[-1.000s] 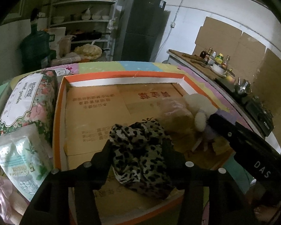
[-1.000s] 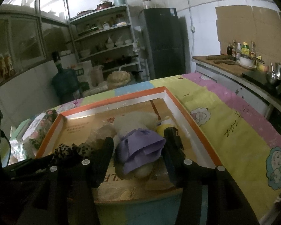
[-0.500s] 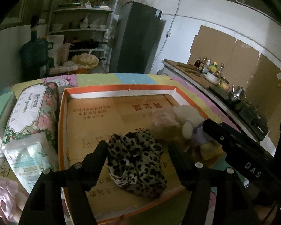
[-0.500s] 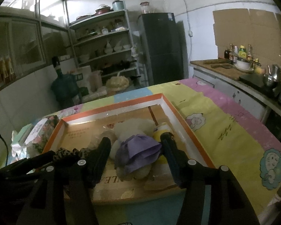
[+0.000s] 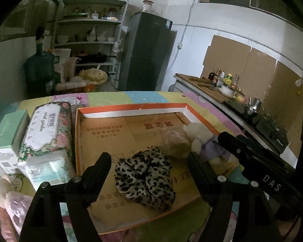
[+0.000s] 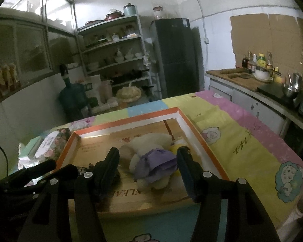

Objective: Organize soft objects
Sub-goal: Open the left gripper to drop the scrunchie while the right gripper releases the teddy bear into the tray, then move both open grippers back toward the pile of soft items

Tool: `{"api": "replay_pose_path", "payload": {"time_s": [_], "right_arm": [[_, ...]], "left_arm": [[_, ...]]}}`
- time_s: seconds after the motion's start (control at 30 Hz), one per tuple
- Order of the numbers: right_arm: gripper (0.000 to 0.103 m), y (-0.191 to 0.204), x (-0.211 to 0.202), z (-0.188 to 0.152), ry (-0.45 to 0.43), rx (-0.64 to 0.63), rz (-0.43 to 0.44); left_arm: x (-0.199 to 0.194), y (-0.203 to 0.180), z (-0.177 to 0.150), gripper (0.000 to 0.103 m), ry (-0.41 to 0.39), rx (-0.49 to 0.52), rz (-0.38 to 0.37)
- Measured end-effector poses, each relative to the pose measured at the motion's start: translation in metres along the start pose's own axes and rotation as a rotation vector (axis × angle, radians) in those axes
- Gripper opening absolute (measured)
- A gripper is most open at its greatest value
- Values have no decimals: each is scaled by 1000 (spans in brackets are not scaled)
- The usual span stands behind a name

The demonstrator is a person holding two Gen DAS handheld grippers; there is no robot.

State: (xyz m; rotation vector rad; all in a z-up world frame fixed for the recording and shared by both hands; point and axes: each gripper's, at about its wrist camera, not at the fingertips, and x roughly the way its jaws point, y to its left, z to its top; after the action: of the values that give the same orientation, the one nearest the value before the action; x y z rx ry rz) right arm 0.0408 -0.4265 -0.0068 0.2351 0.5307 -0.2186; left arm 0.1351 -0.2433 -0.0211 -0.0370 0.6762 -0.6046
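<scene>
The fingers of the left gripper [image 5: 149, 169] are spread wide and hold nothing; they stand either side of a leopard-print scrunchie [image 5: 145, 178] without touching it. The fingers of the right gripper [image 6: 148, 164] are just as wide apart and also empty, framing a white plush toy [image 6: 151, 167] in a purple cloth.

Both soft things lie inside a shallow cardboard tray [image 5: 131, 107] with an orange rim. The scrunchie sits near the front edge, on the left half. The plush toy lies near the right wall, and between the two is a crumpled clear bag [image 5: 174, 143] with something brownish in it, touching or nearly touching the toy. In the left view the right gripper reaches in from the right, close beside the left gripper's right finger.

Outside the tray, on the bench [image 6: 252, 141] with its pastel cartoon cloth, a floral tissue pack [image 5: 45, 129], a green box [image 5: 9, 129] and a clear-wrapped packet [image 5: 50, 171] crowd the tray's left wall. A pink soft thing [image 5: 16, 205] lies at the near left corner, partly hidden.

From here the likely trouble is the two grippers knocking together, since they work so close in a small tray. The scrunchie lies near the low front rim, so a careless nudge could drag it out over the edge. A reach for the pink thing could also snag the packets piled alongside it.
</scene>
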Motion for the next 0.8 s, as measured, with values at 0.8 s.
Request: {"api": "replay_pose_path", "payload": {"time_s": [0.8], "right_arm": [[61, 54, -24, 6, -34, -70, 52]], "left_arm": [[-46, 27, 1, 77, -62, -22, 18]]}}
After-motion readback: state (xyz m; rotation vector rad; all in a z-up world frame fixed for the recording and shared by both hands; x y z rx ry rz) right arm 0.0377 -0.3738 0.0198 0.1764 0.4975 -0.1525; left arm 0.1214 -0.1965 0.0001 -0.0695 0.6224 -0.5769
